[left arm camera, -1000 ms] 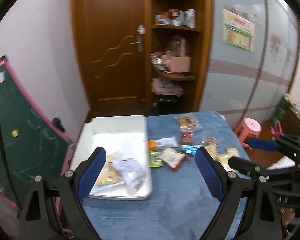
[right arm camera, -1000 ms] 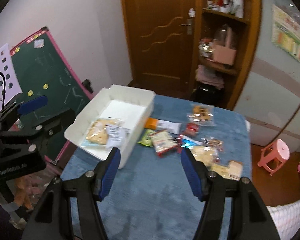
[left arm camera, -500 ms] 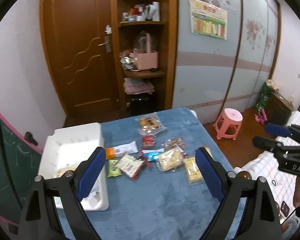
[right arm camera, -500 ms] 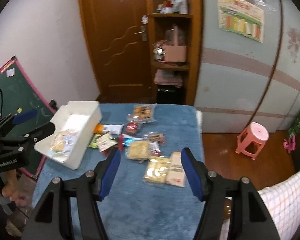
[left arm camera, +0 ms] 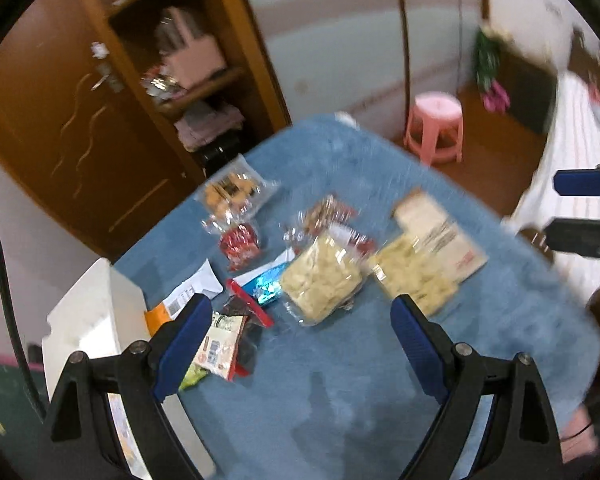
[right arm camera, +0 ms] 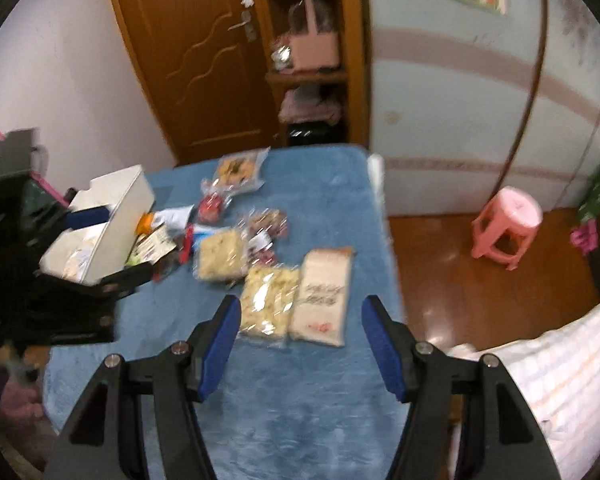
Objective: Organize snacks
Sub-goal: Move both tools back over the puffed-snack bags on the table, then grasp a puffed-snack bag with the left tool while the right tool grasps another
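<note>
- My left gripper (left arm camera: 300, 332) is spread wide and holds nothing; it hangs above the blue cloth (left arm camera: 340, 400).
- Between and just beyond my left fingers lies a clear pack of pale crackers (left arm camera: 320, 282); a second cracker pack (left arm camera: 414, 280) lies ahead of my right-hand finger, touching a tan flat packet (left arm camera: 440, 236).
- By my left-hand finger (left arm camera: 184, 344) lie a small printed sachet (left arm camera: 220, 346) and a shiny blue wrapper (left arm camera: 266, 286); farther ahead sit a red packet (left arm camera: 242, 244) and a clear bag of brown biscuits (left arm camera: 232, 194).
- The white bin (left arm camera: 96, 312) stands outside my left-hand finger.
- My right gripper (right arm camera: 300, 344) is also wide apart and empty.
- Just ahead between my right fingers lie the second cracker pack (right arm camera: 268, 304) and the tan flat packet (right arm camera: 324, 300), side by side and touching.
- The white bin (right arm camera: 116, 220) stands far to the left, ahead of those fingers.
</note>
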`<state>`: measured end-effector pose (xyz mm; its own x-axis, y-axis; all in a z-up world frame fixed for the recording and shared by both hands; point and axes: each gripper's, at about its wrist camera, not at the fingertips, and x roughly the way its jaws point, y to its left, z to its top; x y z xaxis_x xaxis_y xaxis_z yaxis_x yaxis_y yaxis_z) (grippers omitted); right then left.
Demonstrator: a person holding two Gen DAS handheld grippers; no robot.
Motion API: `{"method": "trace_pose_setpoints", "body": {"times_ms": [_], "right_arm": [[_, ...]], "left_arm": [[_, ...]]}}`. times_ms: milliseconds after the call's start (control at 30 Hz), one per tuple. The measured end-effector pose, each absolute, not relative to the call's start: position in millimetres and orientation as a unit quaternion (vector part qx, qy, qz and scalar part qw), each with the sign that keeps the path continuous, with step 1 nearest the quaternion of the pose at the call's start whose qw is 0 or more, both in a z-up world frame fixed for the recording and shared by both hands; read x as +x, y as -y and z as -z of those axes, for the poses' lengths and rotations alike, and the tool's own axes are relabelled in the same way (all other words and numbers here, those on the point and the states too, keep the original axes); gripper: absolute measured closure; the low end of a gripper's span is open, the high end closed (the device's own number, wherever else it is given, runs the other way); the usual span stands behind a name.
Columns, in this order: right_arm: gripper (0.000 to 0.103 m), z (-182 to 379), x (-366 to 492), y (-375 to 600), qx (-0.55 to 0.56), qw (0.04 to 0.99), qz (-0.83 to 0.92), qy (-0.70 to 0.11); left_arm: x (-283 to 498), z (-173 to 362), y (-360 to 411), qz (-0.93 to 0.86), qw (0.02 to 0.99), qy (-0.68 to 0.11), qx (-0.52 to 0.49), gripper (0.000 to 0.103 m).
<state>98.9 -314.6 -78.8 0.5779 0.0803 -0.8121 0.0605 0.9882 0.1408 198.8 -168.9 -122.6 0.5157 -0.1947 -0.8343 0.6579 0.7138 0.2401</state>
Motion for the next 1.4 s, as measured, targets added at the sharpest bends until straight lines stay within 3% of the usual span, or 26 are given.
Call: {"method": "trace_pose_setpoints", "body": {"times_ms": [233, 667, 967, 1233, 1400], "right_arm": [[0.04, 143.3, 121.3, 295.9, 0.121, 0.859, -0.041, -0.496], [0.04, 193.2, 159.9, 288.4, 0.15, 0.836, -0.031, -0.527], [0.038, 200.6, 168.9, 268.8, 0.087, 0.845, 0.0, -0.528], [0.033, 210.2, 173.1, 242.5, 0.007, 0.855, 0.054, -0.516], [0.037, 217.0, 168.6, 225.2, -0.052, 0.86, 0.082, -0.502]], "left_arm": [[237.1, 171.8, 184.9, 0.298, 0.774, -0.474, 0.295, 0.013], [275.2, 212.8, 207.0, 0.325, 0.729, -0.509, 0.323, 0.013], [279.7, 233.3, 215.3, 0.338, 0.7, -0.535, 0.33, 0.013], [270.3, 238.1, 215.5, 0.32, 0.715, -0.509, 0.358, 0.013], [264.0, 234.2, 212.3, 0.314, 0.725, -0.499, 0.355, 0.029]]}}
